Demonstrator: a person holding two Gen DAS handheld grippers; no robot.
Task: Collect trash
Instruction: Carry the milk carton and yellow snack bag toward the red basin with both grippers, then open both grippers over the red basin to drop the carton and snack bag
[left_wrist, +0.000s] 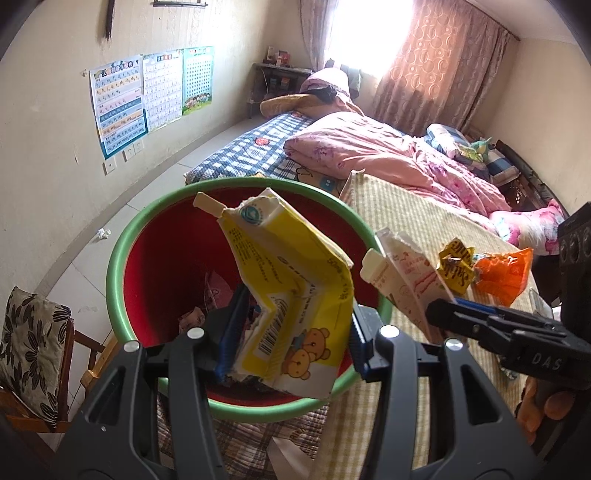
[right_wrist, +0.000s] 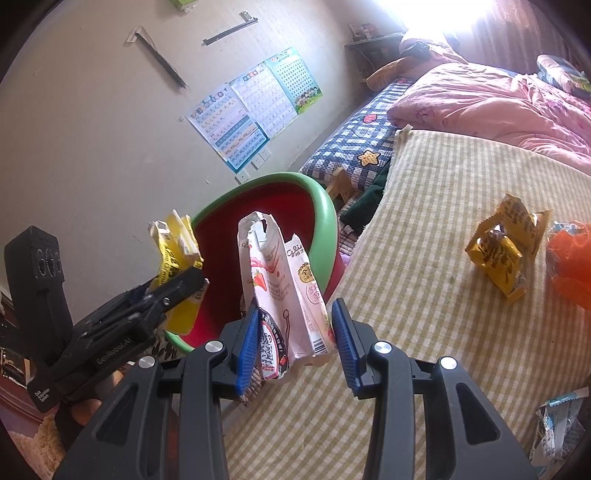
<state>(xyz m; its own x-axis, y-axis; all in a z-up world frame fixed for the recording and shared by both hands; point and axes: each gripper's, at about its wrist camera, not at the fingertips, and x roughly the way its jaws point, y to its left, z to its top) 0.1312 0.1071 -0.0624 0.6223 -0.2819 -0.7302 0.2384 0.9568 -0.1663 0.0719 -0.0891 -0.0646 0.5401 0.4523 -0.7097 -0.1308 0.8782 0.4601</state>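
Over the bin's mouth, the left gripper (left_wrist: 290, 332) is clamped on 1 crushed yellow carton (left_wrist: 295, 295), w/ bear print, held above the red inside of the green-rimmed bin (left_wrist: 122, 258). Beside it the right gripper (right_wrist: 295, 343) grasps 1 torn pink carton (right_wrist: 284, 295), hanging at the bin's rim, bed side. Bin count: 1, some scraps already at the bottom. On the striped bed cover (right_wrist: 424, 240) lie 2 yellow snack wrappers (right_wrist: 502, 240), close together, 1 orange bag (right_wrist: 570, 266) just beside them, and 1 blue-white wrapper (right_wrist: 557, 417) nearer the edge. 1 crumpled paper (left_wrist: 102, 233) sits on the floor by the wall.
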